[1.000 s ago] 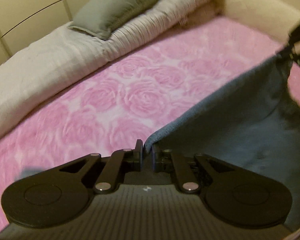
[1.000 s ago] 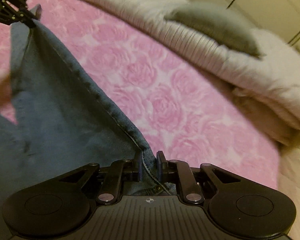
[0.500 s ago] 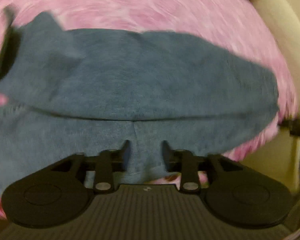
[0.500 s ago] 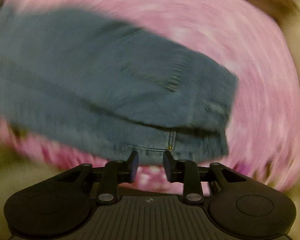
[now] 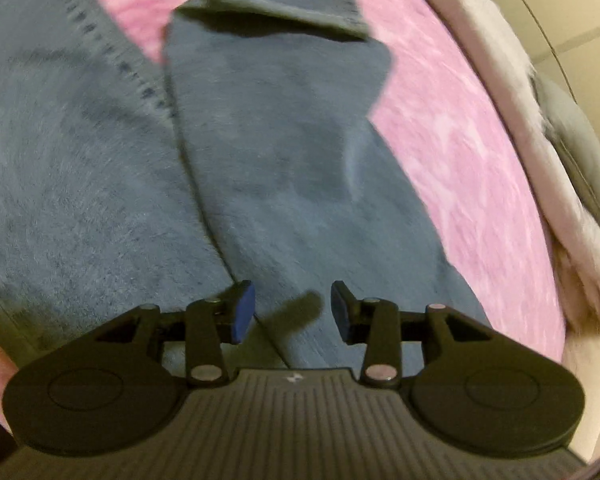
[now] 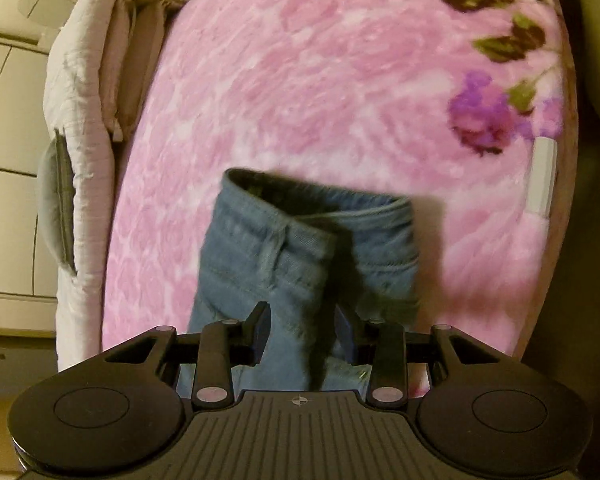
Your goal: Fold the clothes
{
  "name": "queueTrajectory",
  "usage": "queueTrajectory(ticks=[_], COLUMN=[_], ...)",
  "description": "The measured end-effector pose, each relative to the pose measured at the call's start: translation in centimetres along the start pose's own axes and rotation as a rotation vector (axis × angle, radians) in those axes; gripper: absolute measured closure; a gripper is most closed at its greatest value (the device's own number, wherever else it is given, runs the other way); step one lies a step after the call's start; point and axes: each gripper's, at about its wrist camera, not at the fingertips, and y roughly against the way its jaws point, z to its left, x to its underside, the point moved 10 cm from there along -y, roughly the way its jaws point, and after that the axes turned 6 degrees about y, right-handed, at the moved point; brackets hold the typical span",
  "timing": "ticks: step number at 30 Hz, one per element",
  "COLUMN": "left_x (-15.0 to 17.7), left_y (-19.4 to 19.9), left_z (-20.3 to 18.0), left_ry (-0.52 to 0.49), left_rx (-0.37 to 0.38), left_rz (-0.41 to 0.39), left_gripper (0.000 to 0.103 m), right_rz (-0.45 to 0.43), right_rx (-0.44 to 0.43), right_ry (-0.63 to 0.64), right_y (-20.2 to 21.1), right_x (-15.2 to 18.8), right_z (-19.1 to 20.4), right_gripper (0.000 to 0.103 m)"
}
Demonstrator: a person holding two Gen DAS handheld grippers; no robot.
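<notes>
Blue jeans [image 5: 260, 152] lie on the pink rose-print bed cover [image 5: 452, 128], one leg folded over the other with its hem turned back at the far end. My left gripper [image 5: 293, 312] is open and empty just above the folded leg. In the right wrist view the jeans' waistband end [image 6: 308, 240] lies on the pink cover [image 6: 300, 80]. My right gripper [image 6: 303, 330] is open and empty, hovering over the denim near the waist.
A rolled white quilt [image 5: 512, 80] with a grey pillow [image 5: 580, 160] runs along the bed's far side; it also shows in the right wrist view [image 6: 80, 120]. A white object [image 6: 542, 176] lies near the bed's right edge, by a purple flower print [image 6: 480, 116].
A second ago both grippers were shut on the jeans' edge, holding it up. Since then they laid the jeans down, opened, and now hover over them.
</notes>
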Motion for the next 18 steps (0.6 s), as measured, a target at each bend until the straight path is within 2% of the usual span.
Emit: queueTrajectory(ticks=[4,6,8,11,13,16,18], left_x=[-0.4,-0.7,-0.5,-0.6,-0.8,-1.2,-1.1], left_y=[-0.3,-0.6,-0.7,-0.3,-0.6,-1.3,-1.3], left_z=[0.1,-0.6,-1.4,-2.2,-2.5,-2.2,-1.7], left_ry=[0.092,0.060,-0.027,-0.099,-0.092,-0.062,-0.028], left_rx=[0.030,0.024,0.007,0.007,0.022,0.010,0.019], left_rz=[-0.033,-0.039,-0.025,-0.006,0.003,0.001,-0.006], left_gripper=[0.067,0.078,0.103,0.103,0.103,0.087,0.087], right_rz=[-0.039,-0.050,-0.058,-0.046,-0.037,0.002,0.003], right_rx=[-0.020,-0.044,-0.071,-0.054,-0.040,-0.062,-0.084], right_ry=[-0.057,-0.068,-0.074,0.000,0.033,0.018,0.004], right_y=[-0.5,-0.8,-1.1,-1.4,-1.5,-1.6,-1.5], right_x=[-1.8,-2.5,-3.2,-3.6,-3.6,-3.0,-2.4], right_z=[-1.8,-1.9,-1.8,-0.7,-0.2,-0.1,0.0], right_gripper=[0.064,0.064,0.064,0.064,0.063,0.061,0.055])
